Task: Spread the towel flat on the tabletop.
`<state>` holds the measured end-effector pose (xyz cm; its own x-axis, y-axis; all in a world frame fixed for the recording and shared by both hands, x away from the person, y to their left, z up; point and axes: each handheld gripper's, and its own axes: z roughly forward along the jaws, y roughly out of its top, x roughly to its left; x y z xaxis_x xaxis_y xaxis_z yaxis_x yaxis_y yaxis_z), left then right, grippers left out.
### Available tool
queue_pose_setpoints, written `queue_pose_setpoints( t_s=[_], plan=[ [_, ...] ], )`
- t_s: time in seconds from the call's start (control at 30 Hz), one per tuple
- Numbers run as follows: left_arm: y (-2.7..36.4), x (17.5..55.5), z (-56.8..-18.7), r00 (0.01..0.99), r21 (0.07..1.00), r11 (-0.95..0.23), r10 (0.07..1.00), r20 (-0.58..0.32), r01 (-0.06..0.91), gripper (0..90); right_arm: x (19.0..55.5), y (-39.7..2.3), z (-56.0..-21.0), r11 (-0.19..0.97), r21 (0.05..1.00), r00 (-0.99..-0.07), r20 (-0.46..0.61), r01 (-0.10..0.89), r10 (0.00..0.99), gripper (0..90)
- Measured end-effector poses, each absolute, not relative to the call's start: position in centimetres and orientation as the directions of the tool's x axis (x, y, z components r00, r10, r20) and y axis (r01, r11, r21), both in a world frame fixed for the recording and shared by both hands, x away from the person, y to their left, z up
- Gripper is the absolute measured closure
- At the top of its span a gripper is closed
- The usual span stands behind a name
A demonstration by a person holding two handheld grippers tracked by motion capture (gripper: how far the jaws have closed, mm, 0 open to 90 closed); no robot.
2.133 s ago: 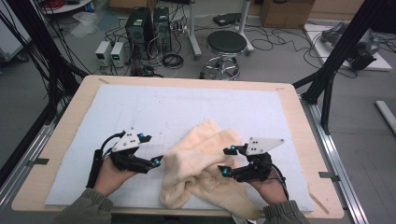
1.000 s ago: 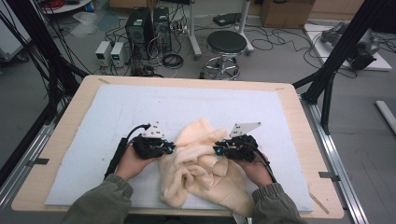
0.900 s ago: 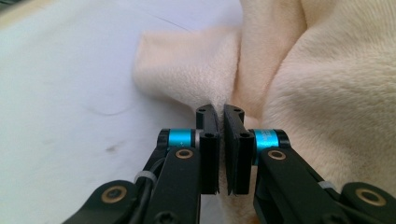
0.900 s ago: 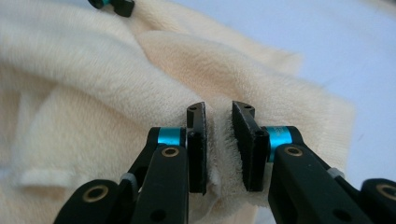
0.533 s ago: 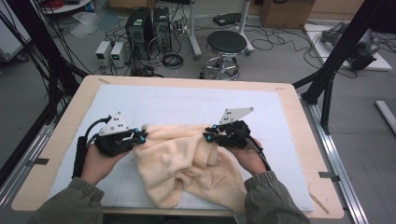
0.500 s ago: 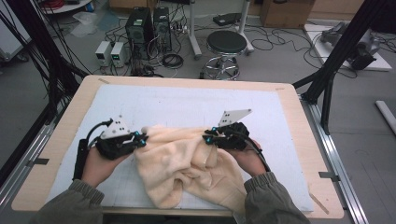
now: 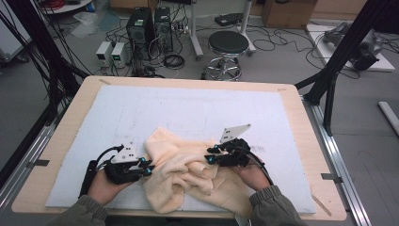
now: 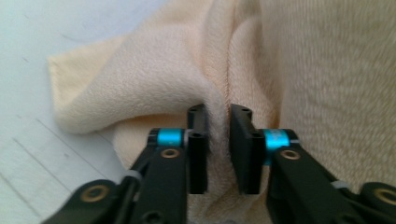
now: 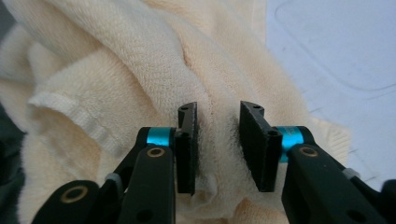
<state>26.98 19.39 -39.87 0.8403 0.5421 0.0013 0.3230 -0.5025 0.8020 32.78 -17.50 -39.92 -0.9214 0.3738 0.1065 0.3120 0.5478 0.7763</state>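
Both grippers sit at the near edge of the table (image 7: 56,155): the left gripper (image 7: 147,168) and the right gripper (image 7: 210,157) flank one cream towel (image 7: 181,176), rumpled on the white mat (image 7: 188,108). Each pair of jaws has just been opening, with a towel fold between them, seemingly loose rather than pinched (two grippers, one towel). Judging by this, a spreading pull ends; next calls for regripping fresh edges.
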Motion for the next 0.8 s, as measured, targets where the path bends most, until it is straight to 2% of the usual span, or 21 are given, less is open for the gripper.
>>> queue_pose_setpoints(
  t_s=[0.1, 0.27, 0.4, 0.53, 0.57, 0.6, 0.67, 0.7, 0.8],
  plan=[
    [20.0, 28.0, -38.2, 0.828, 0.82, -0.49, 0.56, 0.035, 0.297, 65.2, 33.1, -18.5, -38.8, 0.512, 0.802, -0.912, 0.096, 0.309, 0.399, 64.3],
    [20.4, 30.4, -36.7, 0.805, 0.864, -0.426, 0.591, 0.042, 0.268, 55.0, 34.1, -20.3, -37.4, 0.444, 0.836, -0.881, 0.093, 0.323, 0.464, 60.1],
    [19.3, 32.4, -38.3, 0.817, 0.829, -0.464, 0.577, 0.017, 0.311, 43.0, 35.2, -19.9, -38.7, 0.459, 0.793, -0.863, 0.157, 0.4, 0.481, 48.4],
    [18.1, 33.8, -40.4, 0.824, 0.773, -0.529, 0.566, 0.013, 0.351, 37.7, 36.0, -18.8, -40.7, 0.503, 0.75, -0.862, 0.176, 0.43, 0.475, 47.9],
    [17.9, 34.2, -40.8, 0.823, 0.759, -0.539, 0.567, 0.007, 0.365, 37.9, 36.3, -18.6, -41.2, 0.512, 0.735, -0.859, 0.187, 0.444, 0.477, 52.6],
    [17.7, 34.5, -41.3, 0.823, 0.744, -0.542, 0.568, -0.017, 0.39, 40.0, 36.6, -18.5, -41.7, 0.517, 0.72, -0.857, 0.211, 0.462, 0.471, 60.2],
    [17.5, 35.0, -42.1, 0.825, 0.694, -0.573, 0.562, -0.055, 0.437, 58.5, 36.9, -18.3, -42.4, 0.54, 0.69, -0.858, 0.249, 0.482, 0.448, 74.0],
    [17.3, 35.1, -42.4, 0.822, 0.672, -0.588, 0.567, -0.054, 0.45, 66.6, 37.0, -18.1, -42.6, 0.551, 0.686, -0.866, 0.25, 0.474, 0.434, 77.6],
    [17.2, 35.1, -42.2, 0.813, 0.689, -0.576, 0.581, -0.034, 0.44, 80.8, 37.1, -18.0, -42.2, 0.552, 0.71, -0.878, 0.208, 0.438, 0.431, 81.4]
  ],
)
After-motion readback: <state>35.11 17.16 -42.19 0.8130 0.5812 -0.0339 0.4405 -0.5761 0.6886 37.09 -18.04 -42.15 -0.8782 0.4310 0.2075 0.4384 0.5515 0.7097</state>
